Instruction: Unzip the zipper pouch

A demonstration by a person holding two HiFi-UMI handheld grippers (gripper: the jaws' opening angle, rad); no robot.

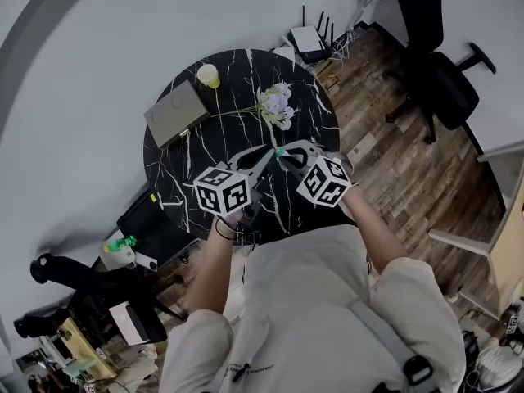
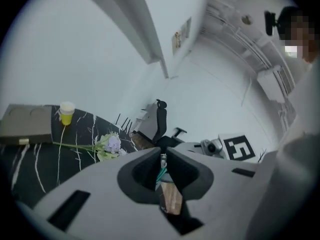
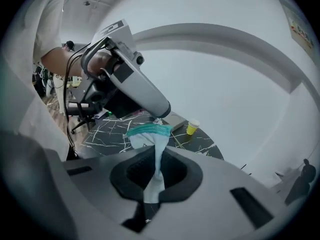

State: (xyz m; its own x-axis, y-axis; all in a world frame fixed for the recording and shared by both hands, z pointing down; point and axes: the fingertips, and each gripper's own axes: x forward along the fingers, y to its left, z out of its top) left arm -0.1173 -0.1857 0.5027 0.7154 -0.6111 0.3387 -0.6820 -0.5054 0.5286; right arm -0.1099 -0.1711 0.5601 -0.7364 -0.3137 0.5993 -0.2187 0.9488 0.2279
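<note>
Holding zipper pouch in air over black marble table, stretched between both grippers. Jaws of right gripper clamped tight on white fabric end. Jaws of left gripper nearly closed, pinching teal zipper edge
</note>
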